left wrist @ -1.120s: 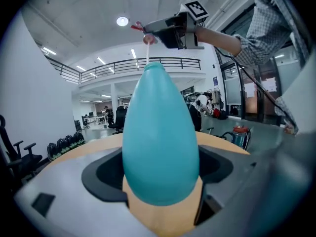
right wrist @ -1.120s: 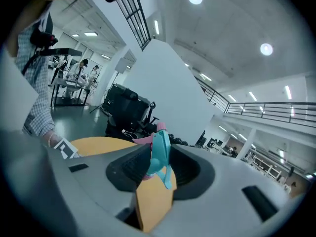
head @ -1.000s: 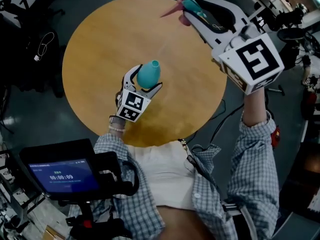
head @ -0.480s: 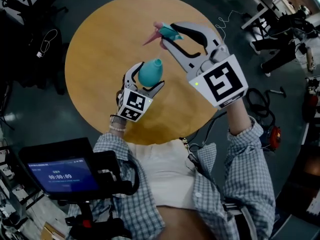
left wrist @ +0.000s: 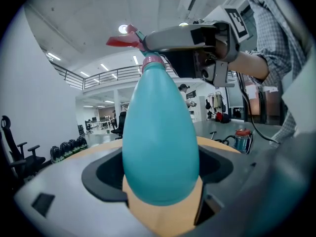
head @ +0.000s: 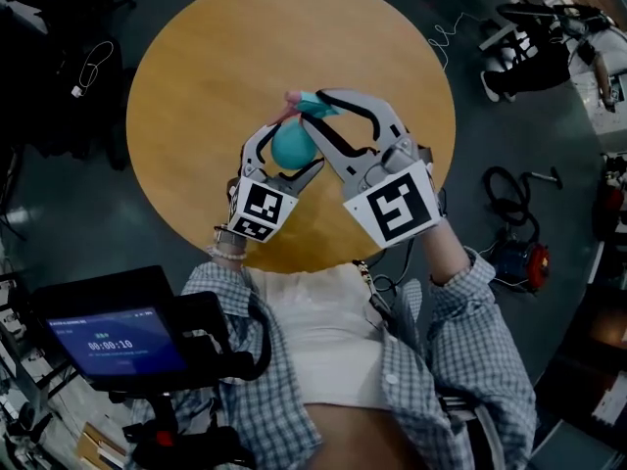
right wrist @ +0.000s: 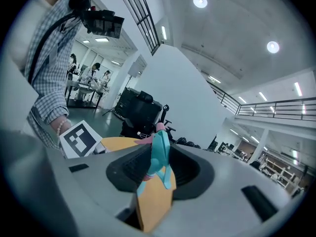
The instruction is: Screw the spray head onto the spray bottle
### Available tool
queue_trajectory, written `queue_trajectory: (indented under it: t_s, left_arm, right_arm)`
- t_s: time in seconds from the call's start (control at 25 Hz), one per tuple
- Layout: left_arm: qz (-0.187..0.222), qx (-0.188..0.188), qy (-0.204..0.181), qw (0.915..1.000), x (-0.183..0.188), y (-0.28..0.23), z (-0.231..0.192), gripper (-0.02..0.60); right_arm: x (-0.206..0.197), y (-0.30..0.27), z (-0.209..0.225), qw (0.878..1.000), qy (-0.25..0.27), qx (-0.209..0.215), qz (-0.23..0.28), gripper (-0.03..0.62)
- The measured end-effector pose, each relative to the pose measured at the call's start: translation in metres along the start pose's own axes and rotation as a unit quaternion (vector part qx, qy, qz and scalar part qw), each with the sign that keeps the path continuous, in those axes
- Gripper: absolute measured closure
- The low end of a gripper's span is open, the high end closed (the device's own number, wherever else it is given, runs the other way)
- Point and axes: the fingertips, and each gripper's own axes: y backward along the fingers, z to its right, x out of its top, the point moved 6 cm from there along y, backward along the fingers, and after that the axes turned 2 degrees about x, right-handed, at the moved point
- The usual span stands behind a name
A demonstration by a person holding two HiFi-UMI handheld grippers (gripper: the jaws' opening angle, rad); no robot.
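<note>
A teal teardrop-shaped spray bottle (head: 290, 145) stands upright in my left gripper (head: 287, 155), which is shut on its body above the round wooden table (head: 196, 86). The left gripper view shows the bottle (left wrist: 159, 137) filling the jaws. My right gripper (head: 313, 106) is shut on the teal and pink spray head (head: 312, 103), just over the bottle's top. From the left gripper view, the head's pink collar (left wrist: 152, 59) sits at the bottle's neck and its pink trigger (left wrist: 121, 39) points left. The spray head (right wrist: 159, 152) stands edge-on between the right jaws (right wrist: 158, 174).
A dark stand with a lit screen (head: 122, 341) is at the lower left, close to my body. Office chairs (head: 44, 27) and cables lie on the dark floor left of the table. A cable coil and a blue and red object (head: 514, 253) lie on the floor to the right.
My right gripper has come down and to the left with the spray head, from the table's far right to the bottle's top. The left gripper and bottle have stayed put.
</note>
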Motion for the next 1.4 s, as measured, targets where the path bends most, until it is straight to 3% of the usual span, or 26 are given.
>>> queue_trajectory:
  t_s: [0.28,0.48,0.6,0.84,1.04,1.2,1.4]
  left_arm:
    - [-0.009,-0.001,-0.004,1.0,-0.007,0.004,0.003,0.147]
    - [-0.008,-0.004,-0.012,0.9999,-0.01,0.005,0.009,0.147]
    - [0.001,-0.01,-0.002,0.9999,-0.013,0.007,0.015,0.147]
    - [0.025,0.0,0.022,0.9994,-0.014,0.01,0.022,0.147]
    - [0.028,0.007,0.012,0.9995,-0.012,0.013,0.024,0.147]
    - [0.036,0.008,0.018,0.9992,-0.009,0.013,0.024,0.147]
    - [0.04,0.007,0.007,0.9991,-0.006,0.015,0.025,0.147]
  right_arm:
    - [-0.001,0.001,-0.015,1.0,-0.005,0.006,0.004,0.48]
    - [0.002,0.002,-0.028,0.996,0.076,-0.018,-0.046,0.482]
    - [0.005,0.002,-0.038,0.994,0.089,-0.014,-0.056,0.482]
    - [0.007,0.006,-0.046,0.994,0.088,-0.031,-0.048,0.482]
    - [0.009,0.01,-0.041,0.997,0.042,-0.027,-0.06,0.482]
    - [0.012,0.011,-0.043,0.995,0.066,-0.039,-0.057,0.482]
    - [0.012,0.013,-0.039,0.998,0.04,-0.023,-0.05,0.48]
